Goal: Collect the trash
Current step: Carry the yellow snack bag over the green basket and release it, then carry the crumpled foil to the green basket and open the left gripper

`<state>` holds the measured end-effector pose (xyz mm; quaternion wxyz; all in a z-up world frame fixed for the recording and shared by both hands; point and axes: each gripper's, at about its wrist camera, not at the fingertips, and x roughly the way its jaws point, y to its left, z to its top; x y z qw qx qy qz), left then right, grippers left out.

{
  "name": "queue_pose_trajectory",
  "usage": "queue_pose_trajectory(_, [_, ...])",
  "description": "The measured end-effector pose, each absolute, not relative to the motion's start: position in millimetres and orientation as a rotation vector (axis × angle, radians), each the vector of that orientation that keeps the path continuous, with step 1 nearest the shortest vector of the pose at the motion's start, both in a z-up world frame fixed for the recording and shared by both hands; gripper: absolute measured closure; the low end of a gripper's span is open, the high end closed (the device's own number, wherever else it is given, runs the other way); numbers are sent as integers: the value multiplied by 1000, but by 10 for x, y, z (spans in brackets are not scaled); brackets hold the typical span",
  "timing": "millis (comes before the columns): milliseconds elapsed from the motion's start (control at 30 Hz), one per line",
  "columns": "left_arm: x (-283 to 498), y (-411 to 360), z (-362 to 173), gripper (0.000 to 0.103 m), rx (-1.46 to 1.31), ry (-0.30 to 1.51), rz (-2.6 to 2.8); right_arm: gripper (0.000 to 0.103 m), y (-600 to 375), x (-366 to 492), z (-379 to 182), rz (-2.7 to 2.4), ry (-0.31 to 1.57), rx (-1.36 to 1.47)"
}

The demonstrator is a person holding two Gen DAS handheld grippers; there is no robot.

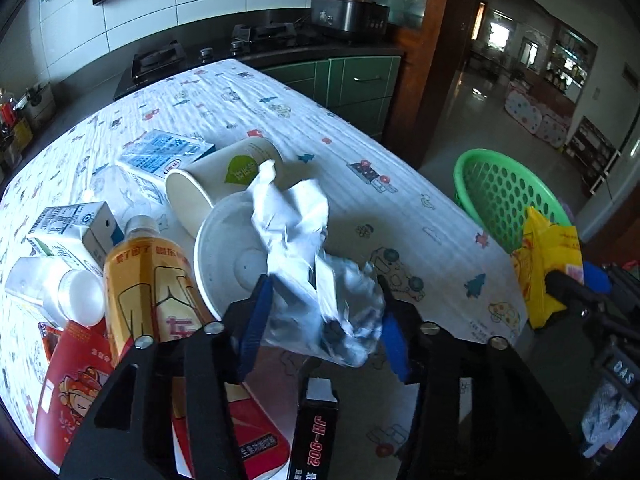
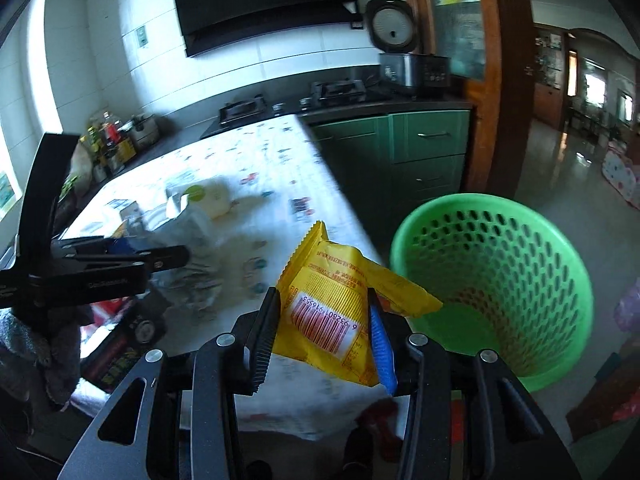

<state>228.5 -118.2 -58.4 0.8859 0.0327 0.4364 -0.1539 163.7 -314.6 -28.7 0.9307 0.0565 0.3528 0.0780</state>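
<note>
My left gripper [image 1: 324,320] is shut on a crumpled clear plastic bag [image 1: 332,312] with white paper, held over the near part of the table [image 1: 360,200]. My right gripper [image 2: 322,336] is shut on a yellow snack packet [image 2: 336,304], held at the table's right edge beside the green perforated basket [image 2: 500,276]. The packet [image 1: 548,264] and the basket [image 1: 500,196] also show at the right of the left wrist view. The left gripper's side [image 2: 120,264] shows in the right wrist view.
On the table lie paper cups [image 1: 216,184], a white bowl [image 1: 228,256], milk cartons [image 1: 164,156], an orange drink bottle [image 1: 148,280], a white bottle [image 1: 60,292], a red carton [image 1: 80,380] and a black box [image 1: 316,432]. A stove counter [image 1: 200,60] is behind.
</note>
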Motion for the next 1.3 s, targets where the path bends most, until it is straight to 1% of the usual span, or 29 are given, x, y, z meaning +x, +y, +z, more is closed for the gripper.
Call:
queue_pose_trajectory(233, [2238,-1196,-525,73,75,887,-319,61,-3484,1712,-401,61,731,134])
queue_pose_trajectory(533, [2122,-1212,-322,76,71,830,-357,61,-3776,1863,-515,-23,736,139])
queue_pose_trajectory(600, [2082,-1223,-264,76,73,813,-366,59,-3843,1909,-563,-39,746,144])
queue_pose_trajectory(700, [2049,-1265,-185,76,82,793,-383,52,-3934,1993,-640,-75,760,138])
queue_pose_trajectory(733, [2041,-1279,-165,76,85,787,-386,47,-3967,2015,-667,-81,763,142])
queue_pose_trajectory(800, [2033,-1328,-129,76,87,781,-402,45,-4026,2046,-701,-98,764,144])
queue_pose_trajectory(867, [2034,-1400,-95,76,91,777,-416,34,-4069,2064,-737,-110,767,143])
queue_pose_trajectory(1067, [2093,-1666,-22,76,105,766,-472,24,-4195,2008,-773,-138,753,147])
queue_pose_trajectory(1167, [2118,-1882,9,76,127,754,-507,20,-4224,1910,-756,-139,743,142])
queue_pose_trajectory(1200, [2128,-1944,11,76,131,752,-518,19,-4226,1871,-747,-141,740,135])
queue_pose_trajectory(1267, [2171,-2089,8,76,129,757,-552,15,-4224,1794,-730,-142,730,116])
queue_pose_trajectory(1300, [2183,-2154,-2,76,129,761,-564,14,-4220,1756,-719,-147,725,104])
